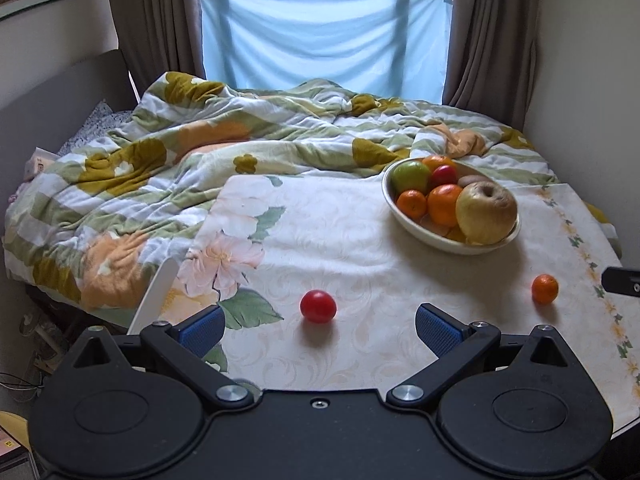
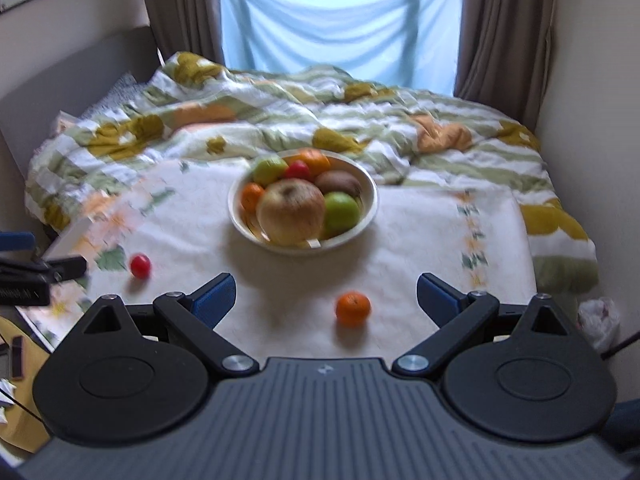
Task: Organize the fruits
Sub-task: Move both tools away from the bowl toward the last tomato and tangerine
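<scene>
A cream bowl [image 1: 404,222] [image 2: 370,208] on the table holds a large yellow-brown apple [image 1: 486,213] [image 2: 291,212], green apples, oranges, a kiwi and a small red fruit. A loose red fruit [image 1: 318,306] [image 2: 140,265] lies on the tablecloth just ahead of my left gripper [image 1: 320,330], which is open and holds nothing. A loose mandarin [image 2: 353,308] [image 1: 544,288] lies between the spread fingers of my right gripper [image 2: 326,300], also open, a little ahead of the blue pads. The left gripper's edge shows at the far left of the right wrist view.
The table carries a floral cloth [image 1: 328,248] [image 2: 420,240]. Behind it is a bed with a rumpled flowered quilt [image 1: 168,160], then curtains and a window. A white chair back [image 1: 158,296] stands at the table's left edge. A wall rises on the right.
</scene>
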Demonstrator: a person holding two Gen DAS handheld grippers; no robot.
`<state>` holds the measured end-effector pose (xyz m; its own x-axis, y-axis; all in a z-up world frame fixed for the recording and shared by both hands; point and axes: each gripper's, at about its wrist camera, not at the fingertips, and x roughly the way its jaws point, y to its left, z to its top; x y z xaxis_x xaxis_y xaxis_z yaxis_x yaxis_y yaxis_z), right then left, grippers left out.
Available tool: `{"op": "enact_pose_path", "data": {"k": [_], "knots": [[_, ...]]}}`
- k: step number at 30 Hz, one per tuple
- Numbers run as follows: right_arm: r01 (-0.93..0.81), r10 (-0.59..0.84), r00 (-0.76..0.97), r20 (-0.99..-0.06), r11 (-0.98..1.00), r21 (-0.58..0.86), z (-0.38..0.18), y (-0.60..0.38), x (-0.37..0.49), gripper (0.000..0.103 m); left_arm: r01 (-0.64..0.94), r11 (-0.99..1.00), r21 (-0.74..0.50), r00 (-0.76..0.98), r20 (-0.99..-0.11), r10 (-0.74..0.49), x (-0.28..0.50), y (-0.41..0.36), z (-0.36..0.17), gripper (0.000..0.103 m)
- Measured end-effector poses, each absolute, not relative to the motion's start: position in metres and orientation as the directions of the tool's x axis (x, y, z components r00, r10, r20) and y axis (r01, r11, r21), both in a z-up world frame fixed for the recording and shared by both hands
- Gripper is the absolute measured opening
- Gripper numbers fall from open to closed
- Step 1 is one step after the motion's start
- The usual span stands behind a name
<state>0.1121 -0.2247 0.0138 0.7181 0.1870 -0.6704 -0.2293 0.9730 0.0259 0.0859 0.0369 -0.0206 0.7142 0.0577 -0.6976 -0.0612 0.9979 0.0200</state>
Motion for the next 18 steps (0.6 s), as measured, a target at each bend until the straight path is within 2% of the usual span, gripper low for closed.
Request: {"op": "enact_pose_path", "data": {"k": [6, 8, 11, 12, 14, 16, 18], "knots": [[-0.163, 0.133, 0.683, -0.719, 0.986, 0.027, -0.032, -0.238, 0.123, 0.103, -0.017, 1.000, 0.016, 0.689, -0.724, 0.023, 0.108, 0.050, -0.050, 0.099], [-0.141, 0.116, 0.674, -0.729, 0.990, 0.027, -0.043, -0.241, 0.127, 0.103, 0.011, 1.000, 0.019, 0.674, -0.738, 0.007, 0.117, 0.050, -0.059, 0.093], [-0.130, 0.103, 0.669, -0.736, 0.991, 0.021, -0.057, -0.241, 0.132, 0.103, 0.049, 0.998, 0.026, 0.662, -0.749, -0.013, 0.127, 0.051, -0.070, 0.092], [-0.127, 0.098, 0.667, -0.739, 0.992, 0.018, -0.061, -0.239, 0.134, 0.103, 0.062, 0.998, 0.027, 0.658, -0.753, -0.020, 0.130, 0.052, -0.074, 0.090], [-0.120, 0.100, 0.657, -0.747, 0.992, 0.028, -0.068, -0.238, 0.139, 0.103, 0.076, 0.997, 0.032, 0.649, -0.760, -0.025, 0.135, 0.052, -0.080, 0.079], [-0.106, 0.104, 0.652, -0.751, 0.993, 0.045, -0.074, -0.237, 0.144, 0.103, 0.080, 0.996, 0.035, 0.640, -0.768, -0.024, 0.141, 0.055, -0.086, 0.073], [-0.094, 0.105, 0.643, -0.758, 0.994, 0.058, -0.080, -0.236, 0.150, 0.103, 0.083, 0.996, 0.031, 0.637, -0.770, -0.029, 0.146, 0.057, -0.090, 0.072]]}}
